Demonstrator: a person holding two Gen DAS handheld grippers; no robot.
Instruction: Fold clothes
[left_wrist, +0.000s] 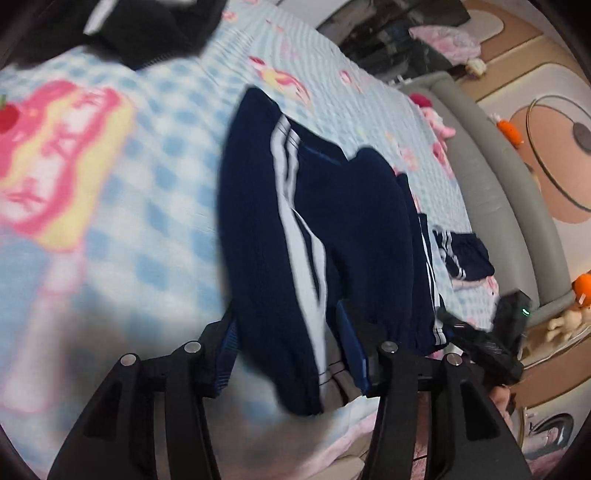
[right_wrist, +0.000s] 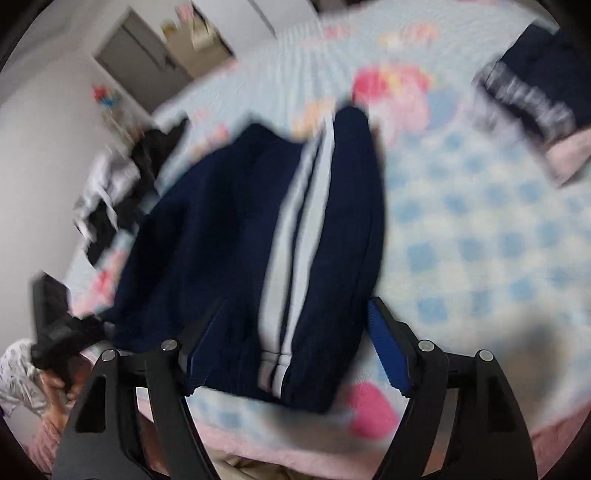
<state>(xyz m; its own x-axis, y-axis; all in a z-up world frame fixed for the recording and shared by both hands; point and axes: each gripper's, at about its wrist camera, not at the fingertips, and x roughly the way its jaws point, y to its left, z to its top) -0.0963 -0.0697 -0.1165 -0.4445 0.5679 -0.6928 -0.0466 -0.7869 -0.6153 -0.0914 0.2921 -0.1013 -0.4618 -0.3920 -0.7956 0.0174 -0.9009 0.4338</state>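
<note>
Navy track pants with white side stripes (left_wrist: 332, 229) lie folded on a blue-checked bed sheet (left_wrist: 155, 192). My left gripper (left_wrist: 284, 328) is open, its blue-padded fingers on either side of the pants' near end. In the right wrist view the same pants (right_wrist: 258, 236) lie between the open fingers of my right gripper (right_wrist: 291, 317), the cuffed end nearest the camera. Whether the fingers touch the cloth is unclear through motion blur. The other gripper shows at the right edge of the left view (left_wrist: 491, 350) and at the left edge of the right view (right_wrist: 59, 336).
A dark garment (left_wrist: 147, 29) lies at the far end of the bed, also in the right wrist view (right_wrist: 122, 184). Another navy striped piece (left_wrist: 461, 254) lies near the bed's grey padded edge (left_wrist: 517, 221). A navy garment with lettering (right_wrist: 535, 92) lies at the upper right.
</note>
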